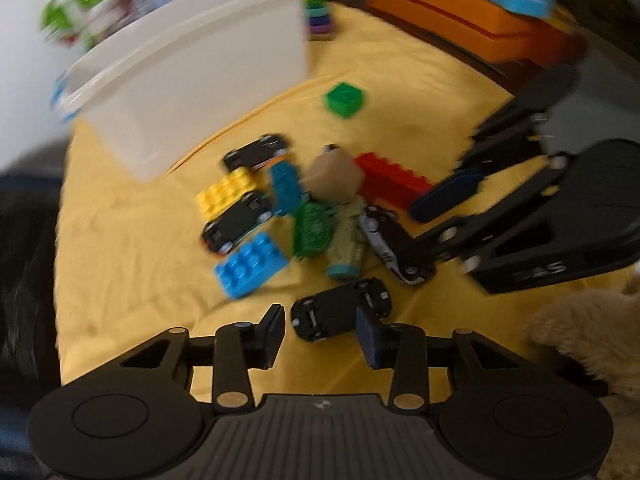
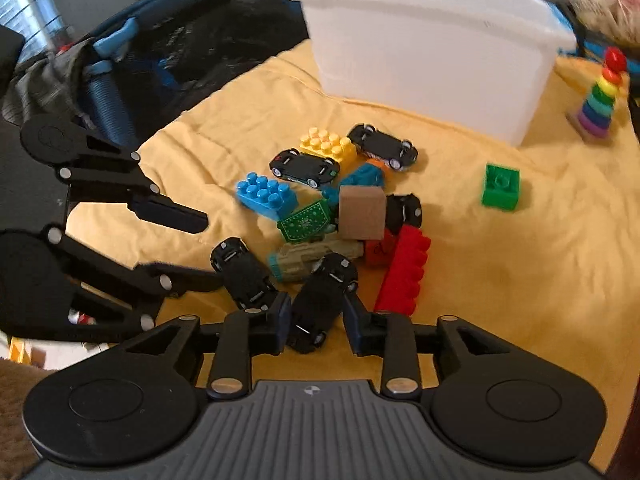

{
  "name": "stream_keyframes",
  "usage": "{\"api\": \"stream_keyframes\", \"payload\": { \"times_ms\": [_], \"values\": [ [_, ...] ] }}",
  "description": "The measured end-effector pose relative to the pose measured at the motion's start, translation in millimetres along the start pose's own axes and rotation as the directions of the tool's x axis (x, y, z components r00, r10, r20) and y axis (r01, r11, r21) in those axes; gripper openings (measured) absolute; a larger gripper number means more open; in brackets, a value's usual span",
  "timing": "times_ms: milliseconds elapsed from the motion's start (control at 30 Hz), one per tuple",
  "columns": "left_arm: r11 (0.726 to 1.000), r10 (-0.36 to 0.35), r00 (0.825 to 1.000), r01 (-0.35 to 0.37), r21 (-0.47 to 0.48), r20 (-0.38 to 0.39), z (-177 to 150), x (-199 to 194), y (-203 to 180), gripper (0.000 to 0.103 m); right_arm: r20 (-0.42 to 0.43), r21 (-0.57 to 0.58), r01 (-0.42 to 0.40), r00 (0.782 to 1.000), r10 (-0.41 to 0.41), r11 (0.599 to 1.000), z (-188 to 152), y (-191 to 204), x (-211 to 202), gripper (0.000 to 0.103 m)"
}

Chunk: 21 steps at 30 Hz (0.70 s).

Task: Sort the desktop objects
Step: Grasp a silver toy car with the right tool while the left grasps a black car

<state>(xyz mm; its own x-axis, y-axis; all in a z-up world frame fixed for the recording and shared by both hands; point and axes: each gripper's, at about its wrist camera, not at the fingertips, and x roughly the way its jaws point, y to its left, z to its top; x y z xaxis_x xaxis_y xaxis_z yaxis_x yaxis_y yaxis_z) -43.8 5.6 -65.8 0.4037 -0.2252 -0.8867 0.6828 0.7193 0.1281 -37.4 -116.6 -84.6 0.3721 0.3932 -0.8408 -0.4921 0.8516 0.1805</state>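
Note:
A heap of toys lies on the yellow cloth (image 1: 120,240): several black toy cars, blue (image 1: 250,264), yellow (image 1: 222,196) and red bricks (image 1: 394,180), and a figure with a tan block head (image 1: 334,180). My left gripper (image 1: 320,314) is open, and one black car (image 1: 340,314) lies just ahead of its tips, untouched. The left gripper (image 2: 208,250) also shows at the left of the right wrist view. My right gripper (image 2: 318,304) is shut on another black car (image 2: 320,296), a pad against each side. From the left wrist view the right gripper (image 1: 414,226) reaches in from the right.
A white bin (image 2: 432,52) stands behind the heap. A green block (image 2: 500,186) lies alone to its right, and a rainbow ring stacker (image 2: 600,96) stands at the far right. An orange box (image 1: 460,12) sits at the back, a dark bag (image 2: 180,40) beyond the cloth's left edge.

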Motion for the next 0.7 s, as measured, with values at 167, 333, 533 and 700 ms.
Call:
{"api": "stream_keyframes", "payload": {
  "times_ms": [167, 333, 533, 700],
  "values": [
    [0.976, -0.032, 0.999, 0.031, 0.213, 0.002, -4.3, 4.7, -4.3, 0.043, -0.056, 0.082, 0.100, 0.994, -0.096, 0.992, -1.7, 7.6, 21.6, 0.036],
    [0.933, -0.077, 0.997, 0.068, 0.353, 0.012, -8.8, 10.0, -3.5, 0.043, -0.021, 0.161, 0.131, 0.991, -0.130, 0.978, -9.8, 10.0, 11.6, 0.022],
    [0.852, -0.138, 0.990, 0.120, 0.509, -0.003, -16.1, 18.2, -9.4, 0.041, -0.013, 0.308, 0.058, 0.998, -0.057, 0.950, -19.7, -0.1, -9.4, 0.022],
    [0.891, -0.207, 0.978, 0.188, 0.413, 0.002, -3.4, 24.1, 9.5, 0.031, 0.005, 0.384, -0.031, 0.999, 0.032, 0.923, -28.3, -1.1, -17.5, 0.022]
  ]
}}
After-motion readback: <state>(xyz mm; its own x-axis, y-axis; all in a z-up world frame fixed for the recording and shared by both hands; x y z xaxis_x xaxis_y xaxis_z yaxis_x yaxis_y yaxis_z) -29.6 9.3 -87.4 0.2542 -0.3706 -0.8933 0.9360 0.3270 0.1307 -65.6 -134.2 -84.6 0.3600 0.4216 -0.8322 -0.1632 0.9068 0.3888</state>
